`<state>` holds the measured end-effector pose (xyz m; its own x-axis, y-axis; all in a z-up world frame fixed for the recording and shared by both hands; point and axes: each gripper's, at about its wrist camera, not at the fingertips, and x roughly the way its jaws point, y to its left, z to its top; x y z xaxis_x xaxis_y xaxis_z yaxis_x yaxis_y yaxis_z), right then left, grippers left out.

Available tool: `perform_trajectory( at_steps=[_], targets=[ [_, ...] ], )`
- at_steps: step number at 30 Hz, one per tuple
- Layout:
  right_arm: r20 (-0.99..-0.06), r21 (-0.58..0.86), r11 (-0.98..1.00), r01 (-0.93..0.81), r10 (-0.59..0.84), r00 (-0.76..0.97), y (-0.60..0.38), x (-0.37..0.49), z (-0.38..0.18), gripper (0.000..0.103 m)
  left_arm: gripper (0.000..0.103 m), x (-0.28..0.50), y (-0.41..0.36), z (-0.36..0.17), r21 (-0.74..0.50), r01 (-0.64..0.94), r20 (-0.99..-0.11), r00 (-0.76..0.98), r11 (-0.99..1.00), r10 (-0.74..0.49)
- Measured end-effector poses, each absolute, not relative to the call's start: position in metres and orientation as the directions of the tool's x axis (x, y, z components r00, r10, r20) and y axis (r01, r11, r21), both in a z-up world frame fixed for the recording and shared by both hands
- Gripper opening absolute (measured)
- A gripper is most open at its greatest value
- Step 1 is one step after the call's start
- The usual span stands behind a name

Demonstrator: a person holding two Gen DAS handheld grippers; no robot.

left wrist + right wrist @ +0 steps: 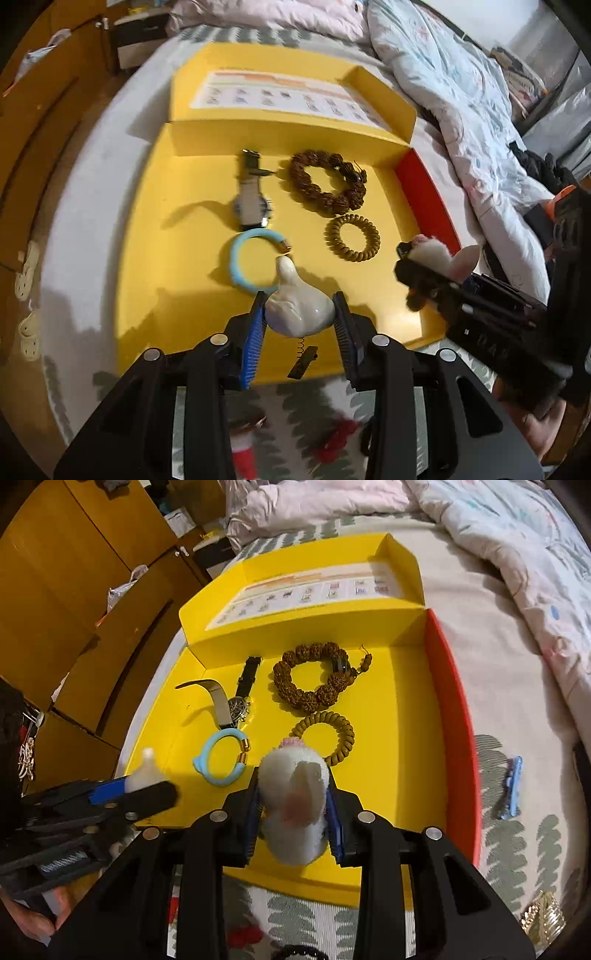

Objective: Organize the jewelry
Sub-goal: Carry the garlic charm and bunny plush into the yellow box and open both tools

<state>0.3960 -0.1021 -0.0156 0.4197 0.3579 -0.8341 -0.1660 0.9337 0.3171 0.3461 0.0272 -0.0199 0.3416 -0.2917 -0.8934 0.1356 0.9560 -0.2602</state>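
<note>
My left gripper [300, 314] is clamped on a glossy white duck clip [295, 306], its neck pointing up the frame toward the blue bangle [251, 258]; a small spring and dark bar hang below it. My right gripper [293, 805] squeezes a fluffy white pom-pom [293, 797] at lower centre of its view, over the near part of the yellow box [399, 760]. Inside the box, at mid-frame, lie a watch [236, 701], a brown bead bracelet [317, 679] to its right, and a coiled hair tie [328, 738] just below the beads, with the bangle left of it. The box sits on a bed [480, 672], its lid open at the top. A blue clip [511, 788] lies on the bedding at right, outside the box's red wall.
</note>
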Motion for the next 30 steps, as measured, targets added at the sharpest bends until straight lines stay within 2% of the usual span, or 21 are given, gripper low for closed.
perform_trajectory(
  at_steps=[10,17,23,25,27,30],
  targets=[
    [-0.878,0.259,0.957,-0.129,0.289,0.381,-0.101,0.413,-0.051,0.031,0.036,0.372,0.011,-0.059,-0.284,0.134,-0.918,0.246,0.949,-0.31],
    [-0.888,0.214,0.968,-0.135,0.25,0.387,-0.097,0.416,-0.059,0.031,0.036,0.38,0.017,-0.069,-0.288,0.12,-0.92,0.242,0.95,-0.309],
    [-0.88,0.176,0.973,-0.151,0.224,0.42,-0.096,0.417,-0.054,0.037,0.036,0.382,0.02,-0.069,-0.291,0.114,-0.919,0.241,0.95,-0.311],
    [-0.875,0.172,0.973,-0.152,0.222,0.431,-0.097,0.416,-0.051,0.042,0.036,0.382,0.022,-0.067,-0.295,0.114,-0.916,0.248,0.949,-0.314],
    [-0.875,0.164,0.975,-0.153,0.215,0.434,-0.097,0.416,-0.049,0.055,0.037,0.382,0.023,-0.063,-0.301,0.116,-0.913,0.253,0.947,-0.321],
    [-0.867,0.146,0.978,-0.148,0.198,0.457,-0.1,0.414,-0.043,0.062,0.045,0.382,0.027,-0.057,-0.303,0.113,-0.906,0.273,0.946,-0.323]
  ],
)
